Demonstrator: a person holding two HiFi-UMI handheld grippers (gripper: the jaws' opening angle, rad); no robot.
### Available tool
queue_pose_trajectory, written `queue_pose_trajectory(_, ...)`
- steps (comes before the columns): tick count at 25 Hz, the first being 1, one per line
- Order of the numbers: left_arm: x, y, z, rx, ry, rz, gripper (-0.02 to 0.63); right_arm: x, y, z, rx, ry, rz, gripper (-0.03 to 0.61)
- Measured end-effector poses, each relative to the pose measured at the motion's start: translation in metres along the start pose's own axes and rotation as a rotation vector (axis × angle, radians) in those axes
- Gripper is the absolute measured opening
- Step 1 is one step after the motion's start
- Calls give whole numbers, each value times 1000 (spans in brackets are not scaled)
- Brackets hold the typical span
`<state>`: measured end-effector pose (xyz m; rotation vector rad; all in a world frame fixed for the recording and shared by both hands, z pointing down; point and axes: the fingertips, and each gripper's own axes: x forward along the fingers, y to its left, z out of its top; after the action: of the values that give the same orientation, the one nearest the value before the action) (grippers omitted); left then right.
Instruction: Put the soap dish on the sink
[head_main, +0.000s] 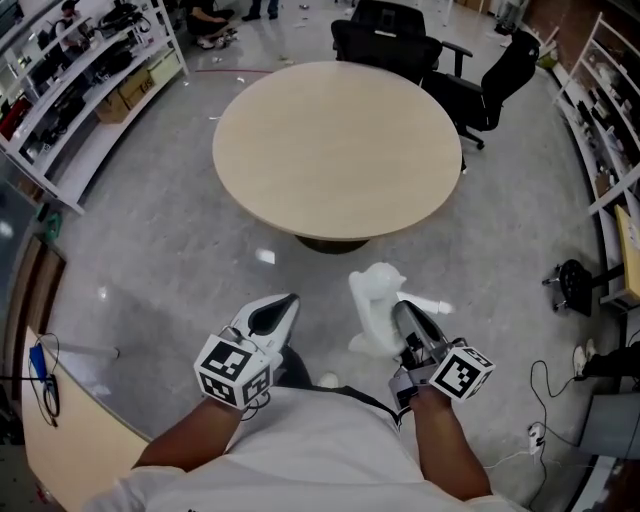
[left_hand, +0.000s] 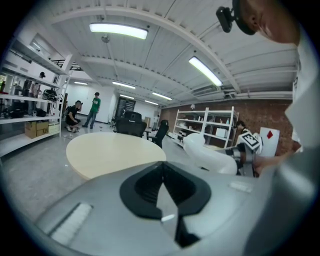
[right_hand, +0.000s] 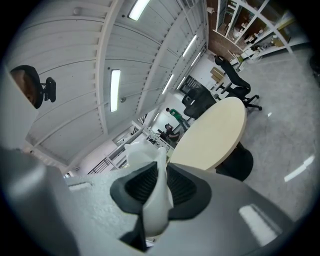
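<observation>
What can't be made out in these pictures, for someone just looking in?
- The sink: it is in no view, so where it stands cannot be told.
- The soap dish: in the head view, part of it is hidden behind the right gripper; the right gripper view shows it only edge-on between the jaws.
- Things on the shelves: head view, too small to name.

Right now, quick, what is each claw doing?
Left claw: closed, nothing in it.
Right claw: closed on the white soap dish.
</observation>
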<state>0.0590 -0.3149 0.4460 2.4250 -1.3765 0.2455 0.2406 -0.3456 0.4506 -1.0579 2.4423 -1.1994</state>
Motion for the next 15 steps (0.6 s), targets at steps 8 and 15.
queue_pose_trajectory(8,24,13,6,-5,2,-28,8,16,-14,4,3,12,-36,66)
queue_pose_trajectory(15,41,46,19,-9,5,-35,8,50,-17,16,-4,22,-63,66)
